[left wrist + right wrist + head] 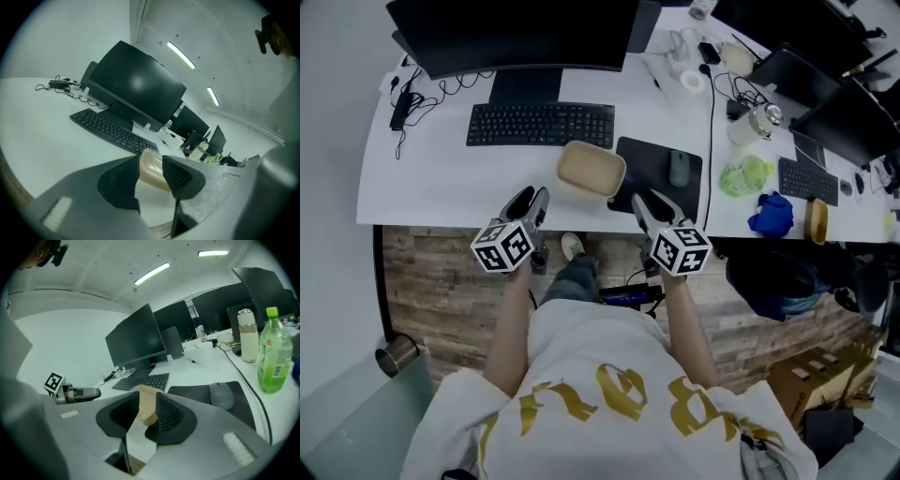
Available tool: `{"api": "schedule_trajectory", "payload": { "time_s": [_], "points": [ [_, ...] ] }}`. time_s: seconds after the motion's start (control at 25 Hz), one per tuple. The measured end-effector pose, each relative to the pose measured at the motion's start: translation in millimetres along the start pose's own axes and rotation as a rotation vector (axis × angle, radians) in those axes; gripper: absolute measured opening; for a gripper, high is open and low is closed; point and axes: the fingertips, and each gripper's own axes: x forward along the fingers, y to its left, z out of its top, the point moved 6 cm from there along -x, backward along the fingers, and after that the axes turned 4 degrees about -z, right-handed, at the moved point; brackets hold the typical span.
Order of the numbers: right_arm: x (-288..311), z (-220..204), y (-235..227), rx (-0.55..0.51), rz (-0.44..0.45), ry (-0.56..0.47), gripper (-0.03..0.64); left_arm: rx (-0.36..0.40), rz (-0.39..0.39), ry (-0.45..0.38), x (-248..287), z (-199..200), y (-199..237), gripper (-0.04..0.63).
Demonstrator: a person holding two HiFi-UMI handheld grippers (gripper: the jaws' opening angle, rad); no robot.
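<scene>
- A tan lidded box [592, 169] is sitting near the front edge of the white surface [431, 173], just in front of the black keyboard [541, 124], with its right side lying over the left corner of the dark mouse pad [656, 173].
- The left hand-held gripper [528, 200] is hovering at the surface's front edge, near the box's left side. In the left gripper view its 2 jaws are standing spread [150, 158], pinching nothing, and the box [152, 171] is showing through the gap beyond them.
- The right hand-held gripper [642, 202] is hovering near the box's right side, over the mouse pad's front edge. Its jaws are likewise standing apart [147, 393] and framing the box [147, 407] without gripping it.
- A grey mouse [679, 169] is resting on the pad, and a green bottle [274, 355] is standing further right.
</scene>
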Motion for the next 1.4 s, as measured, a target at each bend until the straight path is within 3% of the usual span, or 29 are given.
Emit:
{"api": "schedule_trajectory", "payload": {
  "time_s": [0.4,0.52,0.68,1.4],
  "points": [
    [65.7,1.6,-15.3,0.003,-0.086,0.082,0.13,-0.021,-0.058,0.116,59.1,-1.3,27.6,0.135],
    [79.4,2.7,-19.3,-0.009,-0.099,0.07,0.112,-0.032,-0.088,0.121,68.0,-2.7,33.3,0.135],
    [91.0,0.9,-27.2,0.012,-0.131,0.078,0.11,-0.105,-0.104,0.116,73.9,-4.2,39.2,0.135],
    [107.0,-7.8,-26.0,0.045,-0.142,0.103,0.071,-0.12,-0.139,0.182,82.5,-18.9,41.7,0.093]
  ]
}}
